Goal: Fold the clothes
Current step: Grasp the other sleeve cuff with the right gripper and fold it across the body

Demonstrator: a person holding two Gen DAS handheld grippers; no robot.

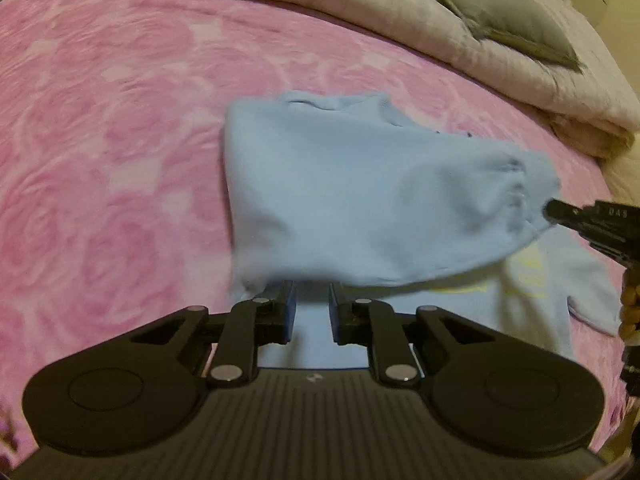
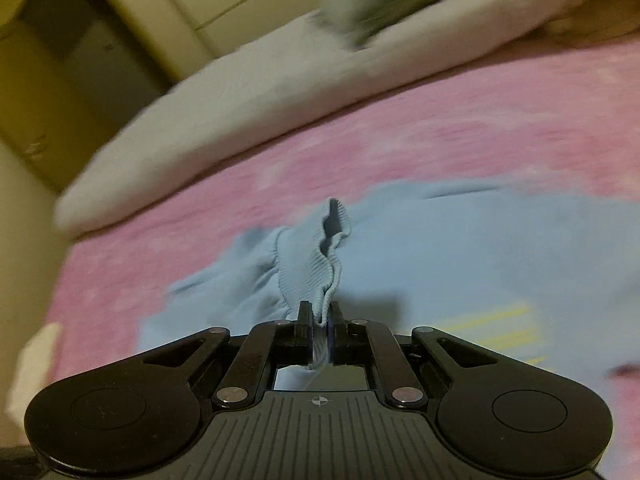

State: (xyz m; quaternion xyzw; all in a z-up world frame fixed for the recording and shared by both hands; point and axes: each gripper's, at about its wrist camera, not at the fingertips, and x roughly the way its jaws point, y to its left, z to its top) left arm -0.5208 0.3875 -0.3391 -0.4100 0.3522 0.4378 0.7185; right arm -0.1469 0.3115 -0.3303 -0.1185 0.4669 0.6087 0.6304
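Observation:
A light blue sweatshirt (image 1: 360,184) with a yellow print (image 1: 528,276) lies on the pink rose-patterned bedspread (image 1: 100,160). One part of it is lifted and folded over the rest. In the left wrist view my left gripper (image 1: 313,300) sits at the near edge of the lifted cloth. Its fingers stand apart, and the blurred cloth edge hangs over their tips. My right gripper (image 2: 320,312) is shut on a bunched ribbed band (image 2: 320,264) of the sweatshirt (image 2: 480,248). The right gripper (image 1: 554,212) also shows at the right edge, pinching the lifted cloth.
A beige quilt (image 1: 360,12) runs along the far side of the bed with a grey pillow (image 1: 500,12) on it. The right wrist view shows the quilt (image 2: 240,92), cupboard doors (image 2: 100,48) behind it, and the pink bedspread (image 2: 440,132). A hand (image 1: 630,308) is at the right edge.

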